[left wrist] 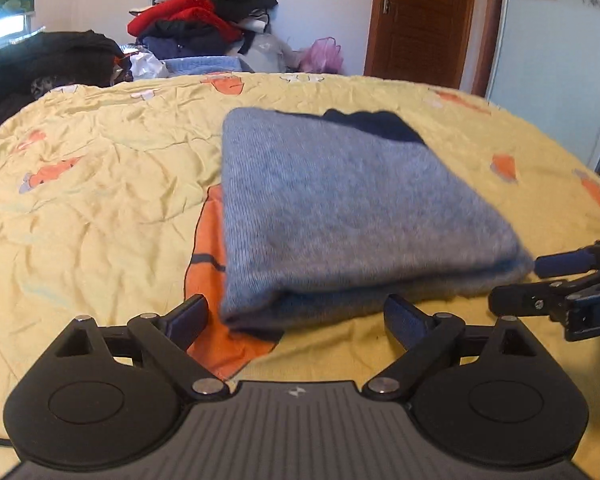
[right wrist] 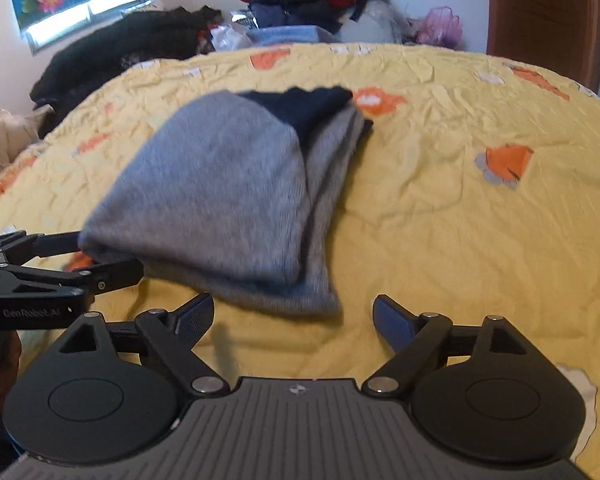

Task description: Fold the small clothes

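Both the left tongs [left wrist: 296, 316] and the right tongs [right wrist: 294, 318] stand released at the near edge of the folded grey sweater [left wrist: 352, 208], nothing between their fingers. The sweater lies on the yellow bedspread [left wrist: 100, 184]. Beyond the bed's far edge sits a heap of clothes [left wrist: 204, 20].

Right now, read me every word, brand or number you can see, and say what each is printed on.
"GenRobot.AI": white print on the black body of the left gripper, seen from the right wrist.
"D": a single white letter, the rest cut off by the frame edge, on the black body of the right gripper, seen from the left wrist.
No other text.
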Action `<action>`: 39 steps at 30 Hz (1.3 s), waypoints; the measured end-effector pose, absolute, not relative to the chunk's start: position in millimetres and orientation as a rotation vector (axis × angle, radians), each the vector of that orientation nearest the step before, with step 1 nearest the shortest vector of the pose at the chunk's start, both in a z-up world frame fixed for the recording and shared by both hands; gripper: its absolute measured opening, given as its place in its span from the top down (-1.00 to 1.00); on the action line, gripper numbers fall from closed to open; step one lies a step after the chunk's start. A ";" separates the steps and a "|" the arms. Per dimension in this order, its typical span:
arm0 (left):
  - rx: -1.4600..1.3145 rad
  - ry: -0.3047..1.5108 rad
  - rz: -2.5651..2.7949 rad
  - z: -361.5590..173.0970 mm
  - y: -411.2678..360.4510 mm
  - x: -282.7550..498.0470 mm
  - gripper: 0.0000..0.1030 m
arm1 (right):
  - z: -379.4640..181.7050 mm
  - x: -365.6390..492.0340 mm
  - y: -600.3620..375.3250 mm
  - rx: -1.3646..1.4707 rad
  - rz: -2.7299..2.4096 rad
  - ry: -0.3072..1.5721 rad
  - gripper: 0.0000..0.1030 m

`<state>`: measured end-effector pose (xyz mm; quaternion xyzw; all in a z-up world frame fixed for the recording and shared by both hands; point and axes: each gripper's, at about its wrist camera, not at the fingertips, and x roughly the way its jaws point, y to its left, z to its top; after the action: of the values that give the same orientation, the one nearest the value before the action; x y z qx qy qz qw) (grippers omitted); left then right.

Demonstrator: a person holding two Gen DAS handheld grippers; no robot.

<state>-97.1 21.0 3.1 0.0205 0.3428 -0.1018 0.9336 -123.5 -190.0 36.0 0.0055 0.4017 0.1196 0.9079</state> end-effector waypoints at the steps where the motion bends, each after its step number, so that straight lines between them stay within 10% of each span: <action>1: 0.059 0.703 -0.196 -0.9 19.3 -97.8 -0.86 | 33.3 -124.7 -190.1 0.019 0.231 0.835 -0.76; 4: 0.068 0.709 -0.197 -3.8 19.0 -98.8 -1.00 | 27.3 -123.7 -194.1 0.079 0.154 0.837 -0.99; 39: 0.059 0.699 -0.177 -4.6 22.3 -103.7 -1.00 | 8.7 -140.9 -163.5 -0.025 -0.050 0.707 -1.00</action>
<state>-103.7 22.3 -4.6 0.0287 0.3417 -0.0864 0.9354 -140.9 -163.5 8.7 -0.0124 0.3463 -0.0246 0.9377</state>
